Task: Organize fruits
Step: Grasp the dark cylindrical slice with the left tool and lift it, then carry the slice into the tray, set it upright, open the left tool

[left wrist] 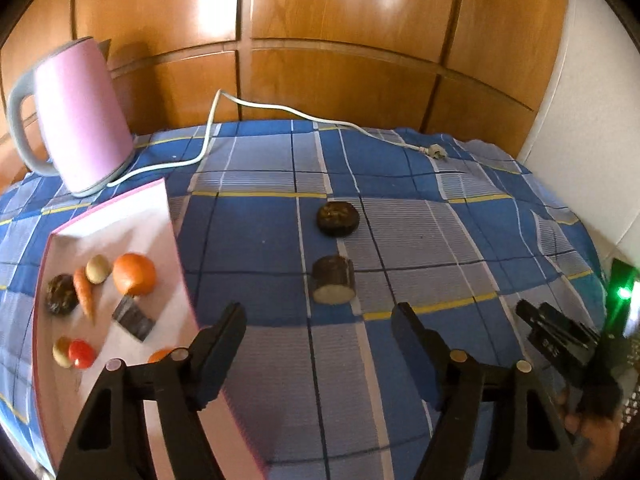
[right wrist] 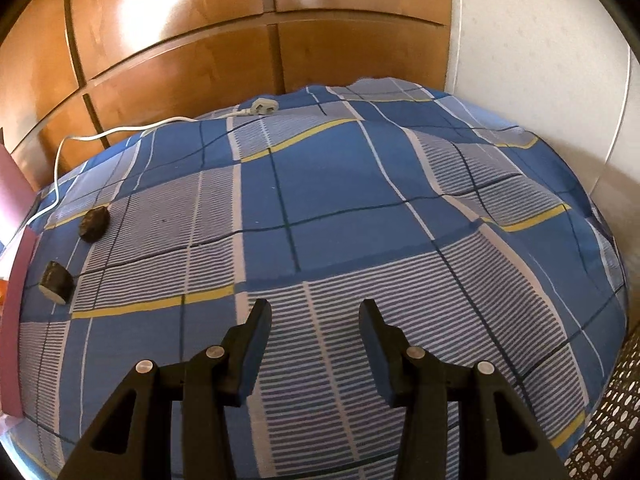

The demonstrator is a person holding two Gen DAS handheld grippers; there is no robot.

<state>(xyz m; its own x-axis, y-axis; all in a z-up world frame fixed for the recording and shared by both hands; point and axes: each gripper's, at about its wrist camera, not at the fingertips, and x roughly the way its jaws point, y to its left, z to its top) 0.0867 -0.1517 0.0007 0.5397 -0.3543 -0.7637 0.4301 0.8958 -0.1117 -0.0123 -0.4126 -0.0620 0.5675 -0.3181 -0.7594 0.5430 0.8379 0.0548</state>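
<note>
A pink tray [left wrist: 120, 216] on the left holds an orange [left wrist: 134, 274], a carrot [left wrist: 85, 294], a red tomato [left wrist: 81, 354], a dark block [left wrist: 134, 317] and other small produce. Two dark fruit pieces lie loose on the checked cloth: a near one with a pale cut face [left wrist: 333, 285] and a round far one [left wrist: 338, 219]. Both also show at the left of the right wrist view, the near piece [right wrist: 57, 282] and the far piece [right wrist: 94, 223]. My left gripper [left wrist: 320, 316] is open and empty, just short of the near piece. My right gripper [right wrist: 314, 316] is open and empty over bare cloth; it also shows in the left wrist view [left wrist: 530, 316].
A pink kettle [left wrist: 76, 120] stands at the back left, with its white cord [left wrist: 280, 110] and plug [left wrist: 434, 151] lying along the back of the cloth. Wooden cabinet doors [left wrist: 320, 40] stand behind. The tray's pink edge [right wrist: 18, 304] shows at the left.
</note>
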